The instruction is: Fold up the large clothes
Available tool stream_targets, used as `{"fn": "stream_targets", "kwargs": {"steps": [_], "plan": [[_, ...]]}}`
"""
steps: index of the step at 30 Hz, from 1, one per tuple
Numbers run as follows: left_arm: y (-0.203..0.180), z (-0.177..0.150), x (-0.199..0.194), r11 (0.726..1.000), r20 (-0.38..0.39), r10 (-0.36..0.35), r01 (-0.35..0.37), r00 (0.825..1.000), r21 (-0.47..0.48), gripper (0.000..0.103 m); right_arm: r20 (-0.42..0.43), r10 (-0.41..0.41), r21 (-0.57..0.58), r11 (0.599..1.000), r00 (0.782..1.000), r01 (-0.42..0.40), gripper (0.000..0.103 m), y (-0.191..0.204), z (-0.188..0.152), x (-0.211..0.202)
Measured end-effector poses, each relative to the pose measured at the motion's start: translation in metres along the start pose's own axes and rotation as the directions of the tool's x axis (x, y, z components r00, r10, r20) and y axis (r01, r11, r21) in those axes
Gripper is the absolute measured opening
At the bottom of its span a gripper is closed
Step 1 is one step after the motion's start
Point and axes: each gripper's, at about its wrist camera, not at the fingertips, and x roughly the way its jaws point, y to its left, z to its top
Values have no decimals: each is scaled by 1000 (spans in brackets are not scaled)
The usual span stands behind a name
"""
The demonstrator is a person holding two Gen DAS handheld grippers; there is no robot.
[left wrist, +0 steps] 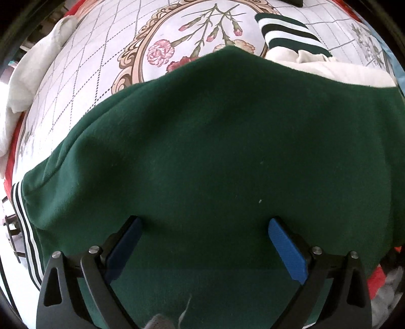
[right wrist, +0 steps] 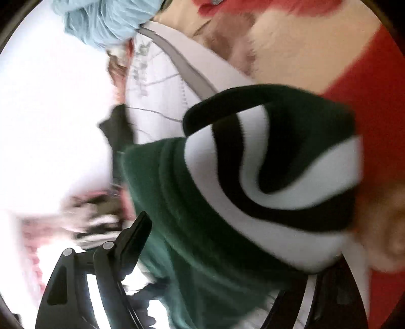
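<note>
A large dark green garment lies spread on the floral bedspread. It has a green-and-white striped cuff at the far right, cream fabric beside it, and a striped hem at the left. My left gripper points straight down over the green cloth, its blue pads wide apart and gripping nothing. In the blurred right wrist view, the striped cuff and green sleeve lie across my right gripper. Its jaws stand wide. One finger shows clear of the cloth; the other is hidden under the cuff.
A white cloth is bunched at the bed's left edge. A light blue cloth lies at the top of the right wrist view, with red and tan bedding to the right. The bedspread's grey border runs diagonally.
</note>
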Motion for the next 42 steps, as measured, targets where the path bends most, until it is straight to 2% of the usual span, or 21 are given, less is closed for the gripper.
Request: {"fn": "stream_targets", "kwargs": {"steps": [2, 4, 5, 6, 10, 18, 19, 22, 27, 31, 37, 39, 42], "plan": [[-4, 0, 1, 1000, 3, 4, -4, 1000, 6, 103, 10, 53, -1, 999, 999, -53, 84, -5, 4, 10], [-7, -1, 0, 1000, 9, 4, -4, 1000, 7, 103, 6, 60, -15, 998, 998, -60, 83, 1, 4, 12], [-9, -1, -1, 1000, 14, 5, -5, 1000, 3, 103, -11, 48, -32, 998, 999, -49, 64, 6, 3, 16], [-11, -2, -2, 1000, 21, 6, -6, 1000, -2, 103, -28, 36, -38, 999, 999, -37, 28, 11, 1, 25], [-13, 0, -3, 1000, 27, -7, 8, 1000, -15, 103, -4, -7, -86, 996, 1000, 7, 24, 34, -1, 21], [-5, -8, -4, 998, 51, -37, 40, 998, -48, 103, 27, 16, -144, 990, 1000, -12, 22, 87, -26, 7], [10, -11, -3, 998, 50, -53, 55, 997, -44, 103, 23, 21, -153, 988, 1000, -17, 22, 94, -30, 6], [23, -19, -5, 996, 60, -72, 75, 996, -55, 103, 17, 22, -197, 980, 1000, -18, 22, 117, -41, 4], [48, -37, -34, 997, 141, -59, 66, 988, -44, 103, -5, 32, -289, 957, 999, -32, 22, 166, -68, 5], [83, -55, -63, 995, 205, -53, 68, 977, -69, 103, -26, 25, -376, 926, 999, -33, 22, 206, -105, 10], [143, -74, -98, 978, 253, -35, 85, 967, -189, 103, -67, 1, -479, 877, 998, -33, 22, 250, -169, 22], [171, -86, -100, 965, 254, -20, 84, 967, -247, 103, -92, -14, -521, 853, 996, -36, 22, 264, -196, 31], [226, -114, -105, 931, 245, 11, 79, 969, -356, 103, -151, -50, -587, 808, 987, -49, 22, 282, -243, 53]]}}
